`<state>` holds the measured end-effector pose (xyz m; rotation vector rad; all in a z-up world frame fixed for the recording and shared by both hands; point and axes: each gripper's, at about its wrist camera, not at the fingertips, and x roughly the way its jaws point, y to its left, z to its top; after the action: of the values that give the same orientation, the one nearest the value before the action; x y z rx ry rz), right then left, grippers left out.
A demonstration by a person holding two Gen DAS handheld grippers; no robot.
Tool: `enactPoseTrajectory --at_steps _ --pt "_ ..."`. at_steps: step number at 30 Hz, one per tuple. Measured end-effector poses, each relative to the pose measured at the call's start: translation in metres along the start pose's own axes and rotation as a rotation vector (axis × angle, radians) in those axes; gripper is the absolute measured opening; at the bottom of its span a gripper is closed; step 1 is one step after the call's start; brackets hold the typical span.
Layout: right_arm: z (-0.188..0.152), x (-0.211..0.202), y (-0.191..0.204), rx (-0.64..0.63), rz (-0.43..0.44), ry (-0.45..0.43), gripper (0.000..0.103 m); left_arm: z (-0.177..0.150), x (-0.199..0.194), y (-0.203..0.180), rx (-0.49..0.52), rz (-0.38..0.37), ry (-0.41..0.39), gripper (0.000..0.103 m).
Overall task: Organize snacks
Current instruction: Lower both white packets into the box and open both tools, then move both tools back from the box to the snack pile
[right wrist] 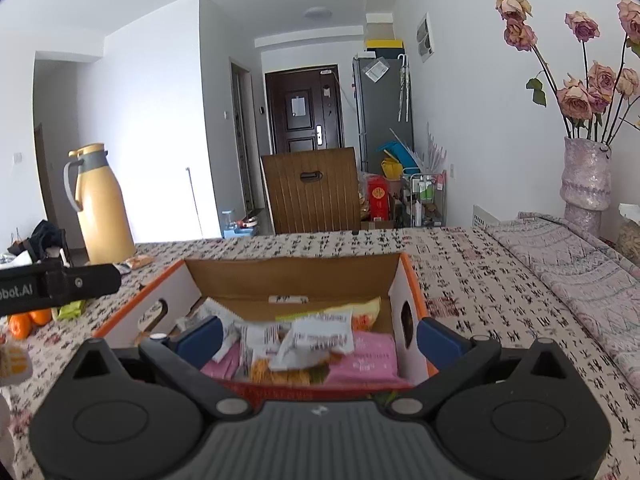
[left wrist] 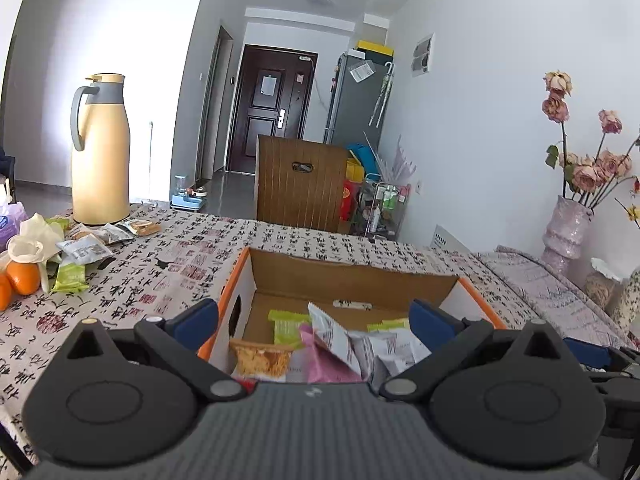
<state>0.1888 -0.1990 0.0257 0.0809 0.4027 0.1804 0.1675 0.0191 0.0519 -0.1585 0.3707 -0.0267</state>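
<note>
An open cardboard box with an orange rim [left wrist: 478, 300] stands on the patterned tablecloth. Inside it lie white, pink and green snack packets [left wrist: 340, 340] and a noodle-coloured packet [left wrist: 260, 360]. My left gripper [left wrist: 316, 322] hovers open over the box's near-left corner, with nothing between its blue pads. My right gripper [right wrist: 320, 338] is open too, above the near side of the box [right wrist: 412, 276]. A blurred white packet [right wrist: 320, 336] sits on top of the pile between its wide-apart pads, touching neither. More loose snack packets [left wrist: 84, 250] lie on the table at the far left.
A tall beige thermos jug [left wrist: 100, 148] stands behind the loose packets, with oranges [left wrist: 22, 278] and a green packet [left wrist: 70, 278] nearby. A vase of dried roses [right wrist: 586, 180] stands at the right on a folded cloth. The other gripper's black body [right wrist: 60, 284] pokes in from the left.
</note>
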Motion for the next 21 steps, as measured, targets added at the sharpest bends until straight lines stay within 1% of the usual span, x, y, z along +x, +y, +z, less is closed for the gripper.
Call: enactPoseTrajectory --at_steps 9,18,21 --pt "-0.031 -0.016 -0.001 -0.019 -0.009 0.075 0.103 -0.023 -0.019 0.008 0.013 0.0 0.048 0.103" --pt "-0.062 -0.017 -0.003 -0.022 -0.022 0.172 0.103 -0.046 -0.032 0.019 0.013 0.004 0.098 0.103" --pt "-0.07 -0.016 -0.002 -0.026 -0.02 0.198 0.099 -0.055 -0.035 0.024 0.012 0.002 0.122 0.103"
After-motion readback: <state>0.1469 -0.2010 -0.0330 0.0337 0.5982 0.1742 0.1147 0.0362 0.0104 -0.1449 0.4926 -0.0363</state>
